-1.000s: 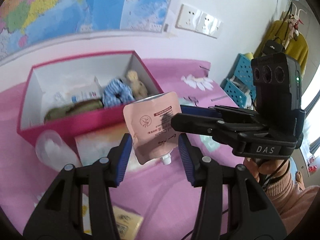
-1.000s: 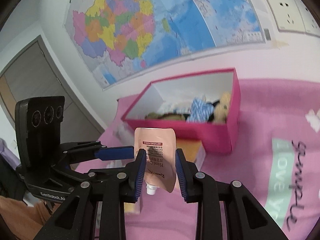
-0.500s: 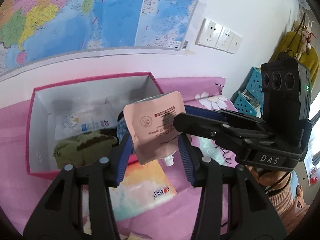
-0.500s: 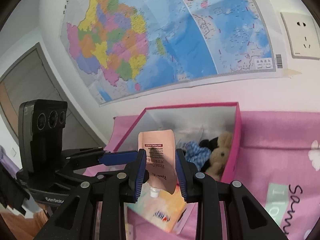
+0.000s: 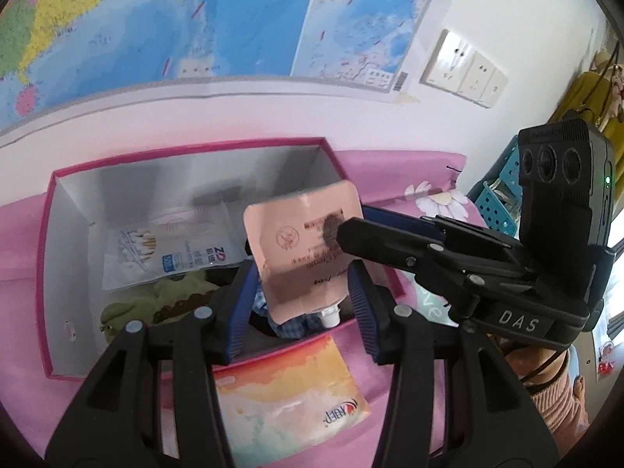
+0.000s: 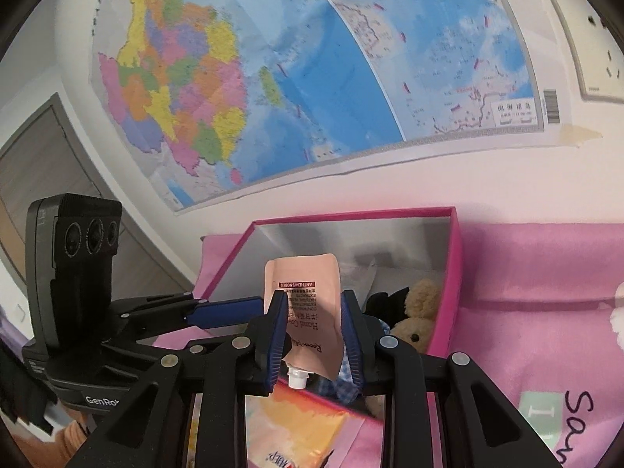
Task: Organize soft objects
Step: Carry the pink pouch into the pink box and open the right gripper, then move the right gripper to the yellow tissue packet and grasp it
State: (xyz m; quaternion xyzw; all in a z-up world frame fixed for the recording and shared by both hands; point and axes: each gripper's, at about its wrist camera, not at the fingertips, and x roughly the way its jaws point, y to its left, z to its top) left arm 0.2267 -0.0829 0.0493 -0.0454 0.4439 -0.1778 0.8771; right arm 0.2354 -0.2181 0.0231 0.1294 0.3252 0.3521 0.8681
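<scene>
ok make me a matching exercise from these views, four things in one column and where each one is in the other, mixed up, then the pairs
Things
1. peach-pink spouted plastic pouch
2. tan plush teddy bear
3. white plastic pack of cotton swabs
4. orange and white flat packet

Places
A. lying on the pink cloth outside the pink cardboard box, by its near wall
B. clamped in the right gripper, spout down
C. flat inside the box near its back wall
D. inside the box at its right end

Pairs: 1-B, 2-D, 3-C, 4-A
</scene>
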